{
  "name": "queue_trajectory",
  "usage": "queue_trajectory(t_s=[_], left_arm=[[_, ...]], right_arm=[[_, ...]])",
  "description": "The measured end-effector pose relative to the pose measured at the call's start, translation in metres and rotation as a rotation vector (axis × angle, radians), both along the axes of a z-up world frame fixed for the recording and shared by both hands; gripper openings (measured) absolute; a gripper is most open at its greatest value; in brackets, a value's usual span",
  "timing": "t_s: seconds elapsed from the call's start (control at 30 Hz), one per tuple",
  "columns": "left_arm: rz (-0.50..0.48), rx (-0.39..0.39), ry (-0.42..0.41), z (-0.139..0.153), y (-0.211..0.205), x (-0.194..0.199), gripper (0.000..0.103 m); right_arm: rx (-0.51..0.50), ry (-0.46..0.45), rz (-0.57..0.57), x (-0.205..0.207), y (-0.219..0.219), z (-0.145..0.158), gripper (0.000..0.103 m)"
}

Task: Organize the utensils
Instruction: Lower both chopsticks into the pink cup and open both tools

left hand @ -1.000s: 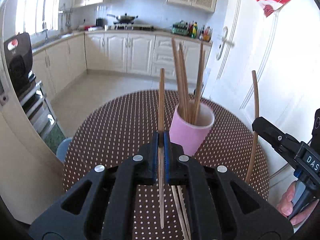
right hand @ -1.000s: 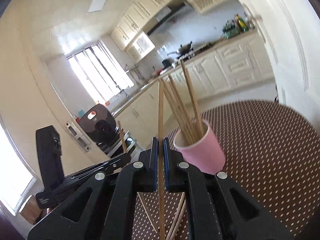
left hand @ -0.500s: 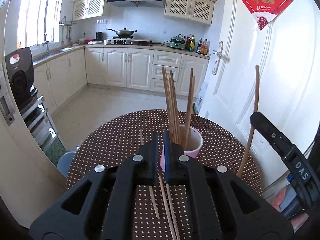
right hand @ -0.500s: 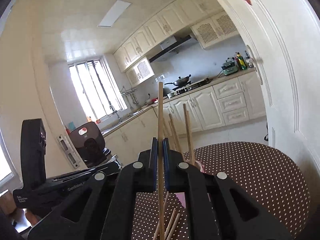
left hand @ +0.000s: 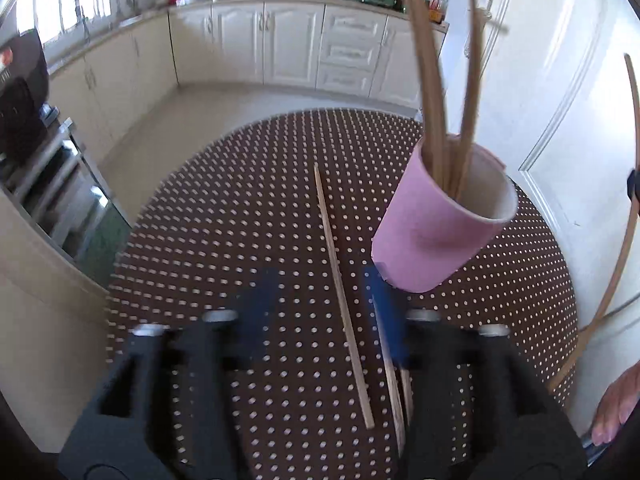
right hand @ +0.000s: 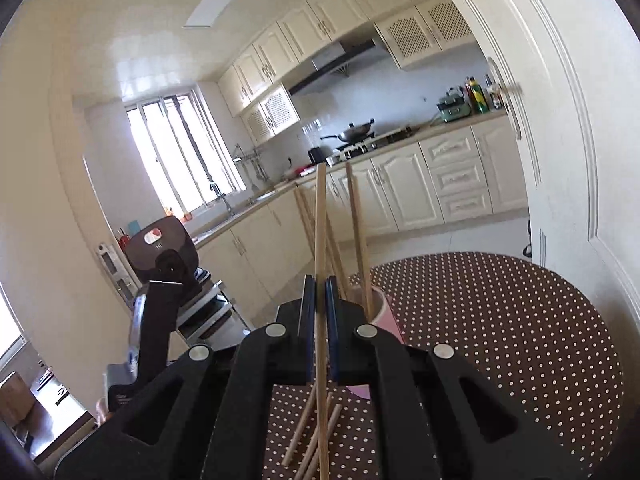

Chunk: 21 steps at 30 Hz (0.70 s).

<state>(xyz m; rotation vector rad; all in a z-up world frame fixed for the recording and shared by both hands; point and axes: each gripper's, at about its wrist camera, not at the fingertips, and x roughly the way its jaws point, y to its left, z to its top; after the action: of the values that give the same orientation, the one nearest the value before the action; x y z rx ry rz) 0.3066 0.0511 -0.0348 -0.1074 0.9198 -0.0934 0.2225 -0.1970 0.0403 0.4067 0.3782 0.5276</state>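
A pink cup (left hand: 436, 232) stands on the dotted round table (left hand: 224, 216) and holds several wooden chopsticks (left hand: 430, 92). My left gripper (left hand: 326, 312) is open and empty, low over loose chopsticks (left hand: 340, 292) lying on the table. My right gripper (right hand: 319, 300) is shut on one chopstick (right hand: 320, 232), held upright behind the cup (right hand: 380, 308). That chopstick also shows at the right edge of the left wrist view (left hand: 624, 240). More loose chopsticks (right hand: 308, 432) lie under the right gripper.
The table's edge (left hand: 132, 240) drops to the kitchen floor at left. A white door (right hand: 560, 140) stands to the right. A black appliance (right hand: 160, 244) sits on a rack at the left. The left gripper's body (right hand: 156, 320) shows left of the right one.
My left gripper let go of its chopstick, opened, and dropped low over the loose chopsticks. My right gripper rose and levelled, still holding its chopstick.
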Motion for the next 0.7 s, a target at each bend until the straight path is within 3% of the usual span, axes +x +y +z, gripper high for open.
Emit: queue_trajectory(t_s=[0.33,0.4,0.5,0.63,0.7], left_arm=[[0.074,0.003,0.105,-0.033,0.001,0.059,0.053],[0.096,0.006,0.136,-0.039,-0.001,0.074,0.042],[0.117,0.014,0.208,-0.054,-0.003,0.095,0.033],[0.138,0.025,0.192,-0.059,-0.005,0.107,0.025],[0.155,0.047,0.190,-0.059,-0.004,0.109,0.010]], right_arm=[[-0.030,0.067,-0.035,0.032,-0.007,-0.023,0.004],[-0.036,0.080,-0.033,0.041,-0.007,-0.028,0.004],[-0.036,0.100,-0.033,0.052,-0.009,-0.034,0.004],[-0.037,0.125,-0.032,0.066,-0.012,-0.041,0.004],[-0.036,0.138,-0.031,0.069,-0.013,-0.044,0.004]])
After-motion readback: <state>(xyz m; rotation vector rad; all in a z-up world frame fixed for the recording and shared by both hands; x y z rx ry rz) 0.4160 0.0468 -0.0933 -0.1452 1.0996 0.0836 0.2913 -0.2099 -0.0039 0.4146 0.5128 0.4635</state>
